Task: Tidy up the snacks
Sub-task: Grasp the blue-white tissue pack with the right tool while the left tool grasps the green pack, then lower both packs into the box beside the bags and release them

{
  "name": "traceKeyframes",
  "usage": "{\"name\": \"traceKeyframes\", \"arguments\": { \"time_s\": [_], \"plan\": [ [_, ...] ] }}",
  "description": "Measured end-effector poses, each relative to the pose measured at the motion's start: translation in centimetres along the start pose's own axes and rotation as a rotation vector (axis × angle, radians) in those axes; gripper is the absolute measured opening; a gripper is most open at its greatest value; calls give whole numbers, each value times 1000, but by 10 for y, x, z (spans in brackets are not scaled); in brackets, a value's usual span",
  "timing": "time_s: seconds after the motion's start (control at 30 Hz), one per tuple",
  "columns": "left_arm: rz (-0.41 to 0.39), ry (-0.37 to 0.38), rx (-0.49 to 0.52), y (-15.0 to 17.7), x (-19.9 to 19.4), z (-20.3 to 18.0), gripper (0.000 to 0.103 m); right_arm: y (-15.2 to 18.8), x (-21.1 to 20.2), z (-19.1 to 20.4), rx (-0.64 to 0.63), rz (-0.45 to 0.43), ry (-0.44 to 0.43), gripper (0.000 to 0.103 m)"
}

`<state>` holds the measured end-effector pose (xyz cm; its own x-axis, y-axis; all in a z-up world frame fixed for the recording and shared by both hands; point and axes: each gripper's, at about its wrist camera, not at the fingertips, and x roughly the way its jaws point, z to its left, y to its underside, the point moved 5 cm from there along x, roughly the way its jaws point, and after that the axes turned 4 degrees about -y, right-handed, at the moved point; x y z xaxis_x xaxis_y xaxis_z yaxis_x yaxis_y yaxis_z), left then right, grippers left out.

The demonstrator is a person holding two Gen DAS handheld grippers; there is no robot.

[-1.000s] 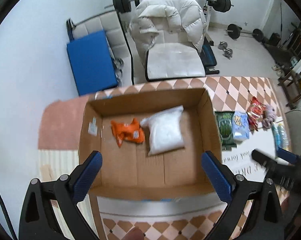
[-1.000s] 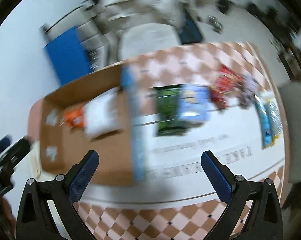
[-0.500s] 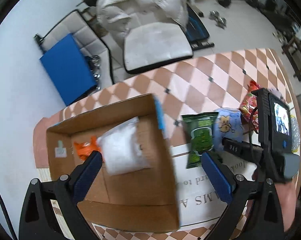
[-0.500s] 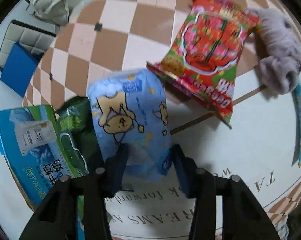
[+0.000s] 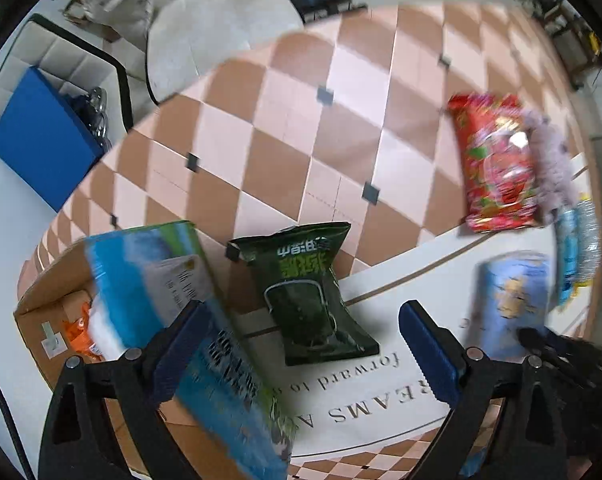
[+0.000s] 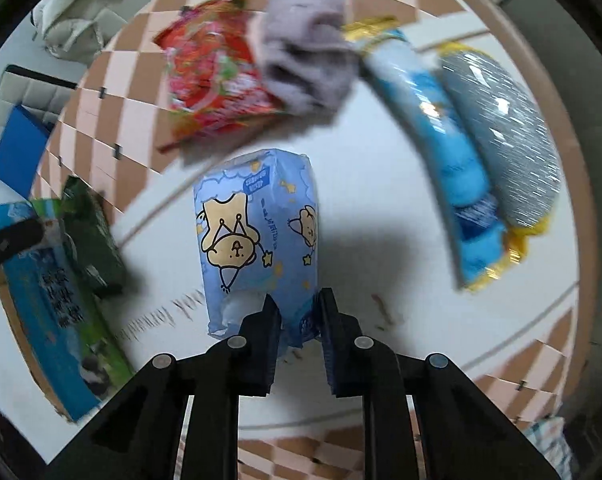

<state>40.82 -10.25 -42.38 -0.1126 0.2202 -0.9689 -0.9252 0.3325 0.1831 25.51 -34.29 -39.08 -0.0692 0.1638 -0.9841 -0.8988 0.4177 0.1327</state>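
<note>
Clamping the blue bear-print packet's [image 6: 257, 240] near end, right claw [image 6: 299, 320]; left claw [image 5: 305, 332] spread.

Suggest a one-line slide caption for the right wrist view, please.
Right gripper shut on the light-blue bear-print pack, above the white mat.

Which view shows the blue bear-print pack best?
Right wrist view: the blue bear-print pack sits centred and sharp, its near end pinched by the right gripper. The left wrist view shows it only at the right edge, motion-blurred.
</note>
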Motion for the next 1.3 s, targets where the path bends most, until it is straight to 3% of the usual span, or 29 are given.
{"name": "traceKeyframes", "arguments": {
  "time_s": [0.03,0.07,0.13,0.17,0.2,0.23,0.33,0.43,0.57,0.77,0.8,0.83,0.9,0.93,0.97,1.03,1.17,1.23,1.3],
  "plan": [
    [25,-19,18,-2,9,-3,98,0,-2,-2,-4,0,7,33],
    [54,-40,27,-4,21,-6,98,1,-3,-5,-14,-7,16,54],
    [89,-68,36,-5,36,-8,98,3,-7,-6,-40,-34,19,77],
    [97,-102,47,-6,41,-10,98,2,-10,-6,-53,-44,17,77],
    [90,-143,69,-7,44,-14,98,3,-9,-5,-64,-46,19,77],
    [99,-130,79,-6,48,-18,98,3,-8,-3,-72,-45,24,78],
    [159,-44,52,0,62,-30,98,2,-3,6,-89,-36,6,78],
    [160,1,46,7,70,-40,98,-11,10,18,-88,-2,-22,78],
    [159,145,2,18,72,-55,97,-23,27,23,-93,30,-4,78],
    [123,223,-52,32,71,-59,97,-25,53,40,-84,59,-15,78],
    [125,228,-60,35,73,-58,97,-25,57,50,-112,102,-103,78],
    [125,225,-65,37,76,-57,97,-24,60,53,-113,106,-97,78],
    [122,214,-71,42,81,-55,85,-30,68,63,-112,114,-98,77],
    [127,204,-76,44,84,-52,61,-36,74,62,-109,119,-99,77],
    [135,182,-78,47,88,-51,46,-38,78,61,-103,123,-99,77],
    [111,167,-71,51,81,-38,41,-38,86,65,-93,126,-103,76],
    [53,124,-86,64,68,-32,36,-31,83,74,-97,87,-85,48],
    [11,116,-94,74,54,-30,36,-27,76,78,-109,76,-78,40],
    [-36,119,-100,89,37,-22,36,-22,66,84,-125,70,-92,38]
  ]
}}
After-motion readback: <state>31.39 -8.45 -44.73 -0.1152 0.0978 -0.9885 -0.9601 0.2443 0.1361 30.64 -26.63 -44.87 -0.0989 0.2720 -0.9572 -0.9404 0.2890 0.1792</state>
